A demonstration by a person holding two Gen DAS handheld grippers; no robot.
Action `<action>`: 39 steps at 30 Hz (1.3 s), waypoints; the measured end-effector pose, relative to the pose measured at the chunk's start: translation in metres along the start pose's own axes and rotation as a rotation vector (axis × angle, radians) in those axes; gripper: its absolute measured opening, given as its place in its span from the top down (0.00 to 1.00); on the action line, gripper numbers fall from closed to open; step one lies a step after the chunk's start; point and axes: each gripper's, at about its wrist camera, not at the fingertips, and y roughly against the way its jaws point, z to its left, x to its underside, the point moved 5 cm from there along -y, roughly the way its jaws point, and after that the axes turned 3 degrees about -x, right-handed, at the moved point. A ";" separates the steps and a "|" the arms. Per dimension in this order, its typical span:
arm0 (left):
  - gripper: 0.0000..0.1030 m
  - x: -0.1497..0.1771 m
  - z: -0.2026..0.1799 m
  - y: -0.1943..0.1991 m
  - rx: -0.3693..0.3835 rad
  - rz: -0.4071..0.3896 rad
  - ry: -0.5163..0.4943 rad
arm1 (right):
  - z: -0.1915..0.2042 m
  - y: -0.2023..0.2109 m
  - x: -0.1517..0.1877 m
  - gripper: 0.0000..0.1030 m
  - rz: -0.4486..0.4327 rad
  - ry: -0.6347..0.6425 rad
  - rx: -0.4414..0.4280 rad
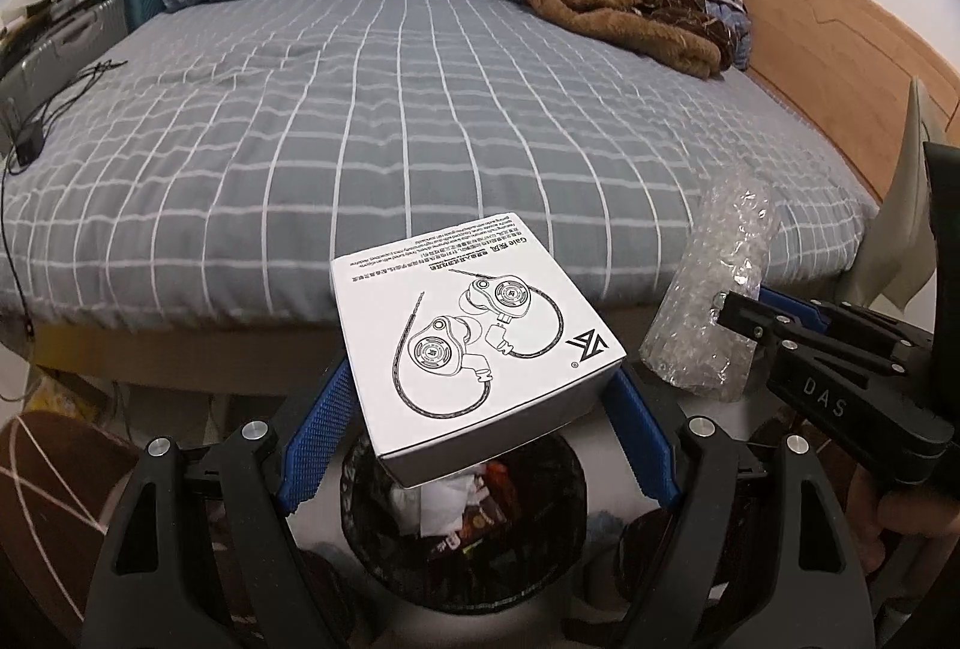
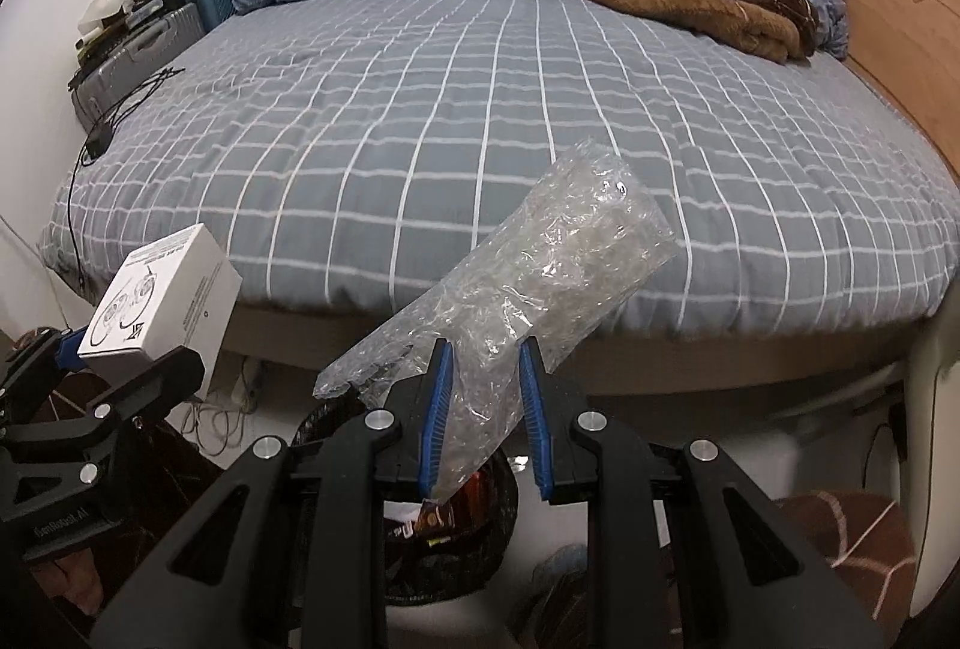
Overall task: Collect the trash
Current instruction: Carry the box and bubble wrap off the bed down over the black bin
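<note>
We hold the box clamped in the left gripper – directly above the bin, bed edge just beyond. The right gripper pinches the plastic wrap beside it.

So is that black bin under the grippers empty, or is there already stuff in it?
Already partly filled: the mesh trash bin holds crumpled white paper and dark wrappers. How deep the pile goes, I cannot tell.
</note>
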 end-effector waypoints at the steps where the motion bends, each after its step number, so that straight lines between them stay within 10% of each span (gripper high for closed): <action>1: 0.24 0.004 -0.001 0.000 -0.001 0.008 0.000 | 0.000 0.000 0.006 0.78 0.011 -0.002 0.002; 27: 0.23 0.051 -0.029 -0.071 -0.014 0.238 -0.069 | -0.022 -0.045 0.045 0.78 0.173 -0.035 0.004; 39: 0.06 0.047 -0.026 -0.075 -0.038 0.226 -0.071 | -0.022 -0.050 0.044 0.78 0.183 -0.046 0.008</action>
